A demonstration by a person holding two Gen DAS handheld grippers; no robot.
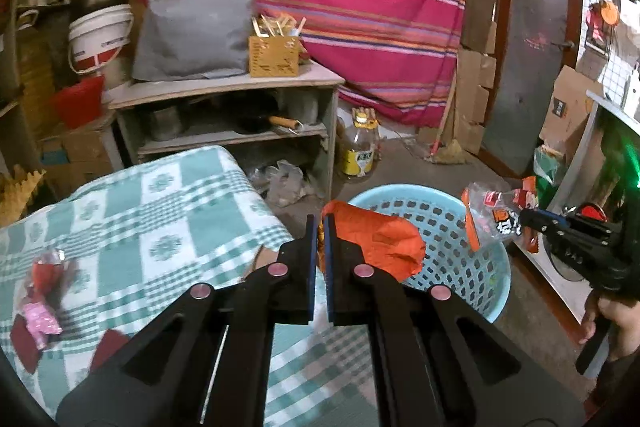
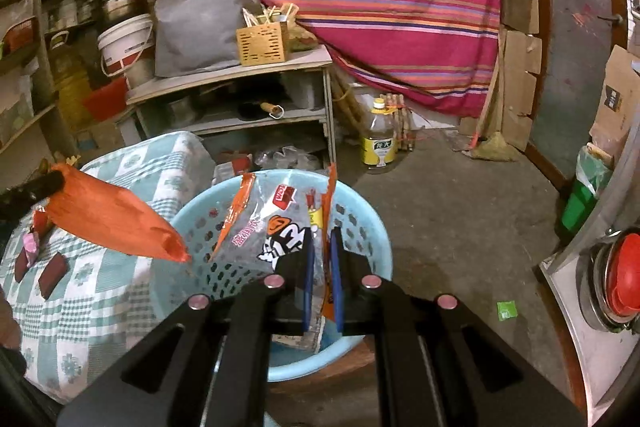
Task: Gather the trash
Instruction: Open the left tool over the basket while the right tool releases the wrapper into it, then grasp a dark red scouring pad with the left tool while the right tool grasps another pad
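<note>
Orange wrapper [image 1: 374,241] hanging pinched in your left gripper [image 1: 320,223], jaws nearly closed on its edge, wrapper dangling over near rim of light-blue basket [image 1: 480,267]. Checked tablecloth [image 1: 160,211] lying left, pink wrapper [image 1: 38,323] sitting on it. Your right gripper [image 1: 524,217] coming in from right, gripping clear snack bag [image 1: 496,215] above basket.

Right wrist view: clear snack bag [image 2: 276,227] clamped between narrow-set fingers of right gripper [image 2: 322,241], hanging over basket [image 2: 372,227]. Orange wrapper [image 2: 116,223] hovering at left, over basket's left rim. Green scrap [image 2: 507,309] lying on floor, well apart.
</note>
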